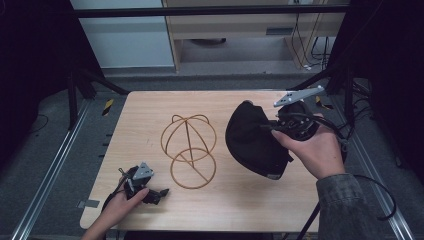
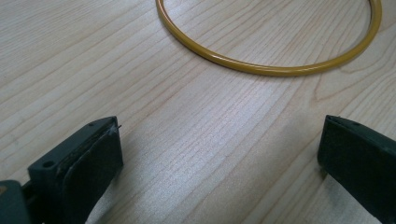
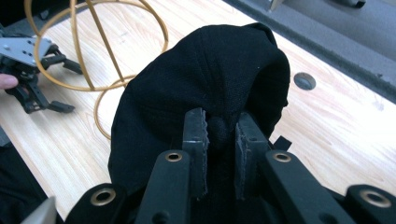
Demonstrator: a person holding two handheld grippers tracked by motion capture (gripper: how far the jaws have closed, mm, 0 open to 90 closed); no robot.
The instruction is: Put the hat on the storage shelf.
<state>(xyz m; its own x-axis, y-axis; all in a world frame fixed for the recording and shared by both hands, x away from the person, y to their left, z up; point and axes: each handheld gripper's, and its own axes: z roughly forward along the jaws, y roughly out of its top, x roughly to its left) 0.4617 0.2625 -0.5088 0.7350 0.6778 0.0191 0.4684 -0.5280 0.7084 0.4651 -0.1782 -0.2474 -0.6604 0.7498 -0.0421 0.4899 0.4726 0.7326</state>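
A black cap hangs lifted over the right half of the wooden table, with my right gripper shut on a fold of its fabric. In the right gripper view the cap bulges in front of the jaws, which pinch a bunch of cloth between the pads. A yellow wire hat stand sits mid-table, its dome resting on a round base ring. My left gripper rests low on the table near the front left, open, its fingers wide apart over bare wood just short of the ring.
The table is light wood with a round hole near its right edge. Black frame bars and cables stand at the right side. A metal rail runs along the floor at the left.
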